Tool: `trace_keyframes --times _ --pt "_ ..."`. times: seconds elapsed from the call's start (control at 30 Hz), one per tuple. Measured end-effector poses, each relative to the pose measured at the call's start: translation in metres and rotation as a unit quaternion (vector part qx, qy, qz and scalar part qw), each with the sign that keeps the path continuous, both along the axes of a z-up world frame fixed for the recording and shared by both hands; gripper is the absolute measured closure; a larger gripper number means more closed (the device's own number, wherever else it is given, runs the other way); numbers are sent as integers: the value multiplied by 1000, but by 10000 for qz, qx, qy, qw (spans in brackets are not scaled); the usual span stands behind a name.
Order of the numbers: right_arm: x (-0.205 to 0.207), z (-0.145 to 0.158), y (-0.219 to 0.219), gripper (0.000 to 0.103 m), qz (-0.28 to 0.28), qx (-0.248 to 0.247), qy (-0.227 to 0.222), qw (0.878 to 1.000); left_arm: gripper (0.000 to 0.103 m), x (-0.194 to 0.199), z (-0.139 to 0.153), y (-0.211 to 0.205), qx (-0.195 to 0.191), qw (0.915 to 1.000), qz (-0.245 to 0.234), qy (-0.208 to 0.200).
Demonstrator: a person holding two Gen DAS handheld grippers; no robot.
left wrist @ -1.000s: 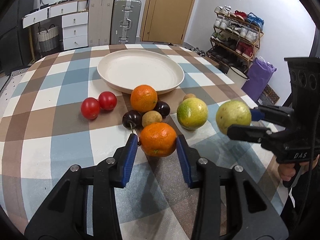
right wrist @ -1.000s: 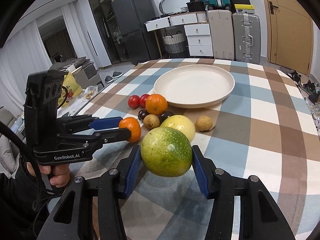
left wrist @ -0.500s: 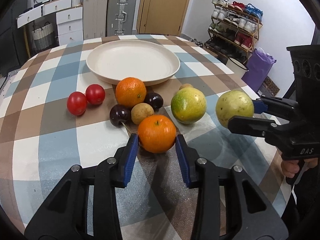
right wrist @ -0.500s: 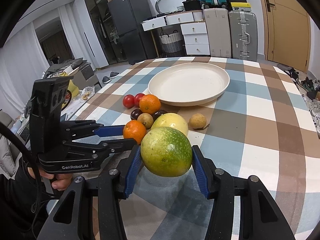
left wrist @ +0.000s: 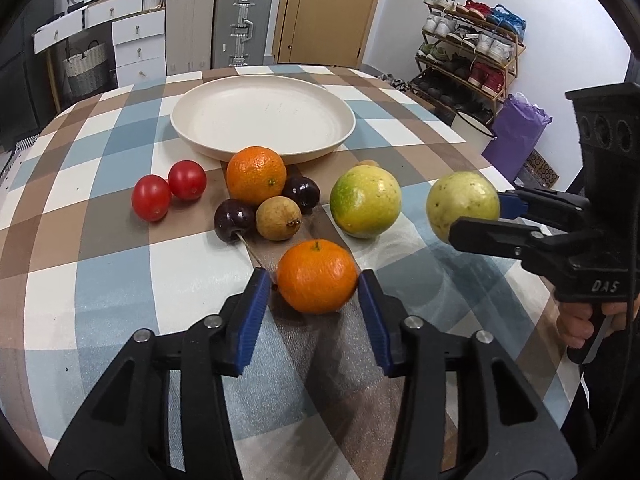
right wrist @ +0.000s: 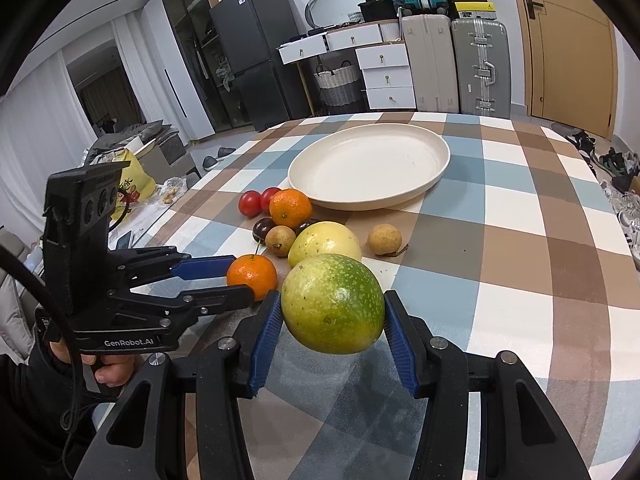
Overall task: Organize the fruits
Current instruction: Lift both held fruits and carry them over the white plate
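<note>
None of the fruit lies on the plate (left wrist: 224, 142) yet, which sits toward the table's far edge. The right gripper (right wrist: 332, 334) pinches a green-yellow fruit (right wrist: 333, 303) above the near edge. The left gripper (left wrist: 316, 304) is spreading its jaws around an orange (left wrist: 317, 276) that rests on the table (left wrist: 100, 264). Whether the pads (left wrist: 256, 308) have left the skin is hard to tell. A small brown fruit (left wrist: 368, 163) is mostly hidden.
</note>
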State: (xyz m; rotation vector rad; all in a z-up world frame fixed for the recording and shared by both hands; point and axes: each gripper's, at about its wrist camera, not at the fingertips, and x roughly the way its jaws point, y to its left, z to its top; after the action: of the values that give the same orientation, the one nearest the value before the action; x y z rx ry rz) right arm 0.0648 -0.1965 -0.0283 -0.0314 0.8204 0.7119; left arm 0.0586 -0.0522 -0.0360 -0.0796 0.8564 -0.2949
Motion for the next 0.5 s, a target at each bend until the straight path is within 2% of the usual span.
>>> trace_keyframes --times 0.23,0.5 --pt "3 2 -4 52 -39 12 -24 10000 63 6 0 -6 35 9999 -115 -44" --pt "16 11 -8 52 -120 113 -150 9998 63 3 25 10 -105 9992 68 -375"
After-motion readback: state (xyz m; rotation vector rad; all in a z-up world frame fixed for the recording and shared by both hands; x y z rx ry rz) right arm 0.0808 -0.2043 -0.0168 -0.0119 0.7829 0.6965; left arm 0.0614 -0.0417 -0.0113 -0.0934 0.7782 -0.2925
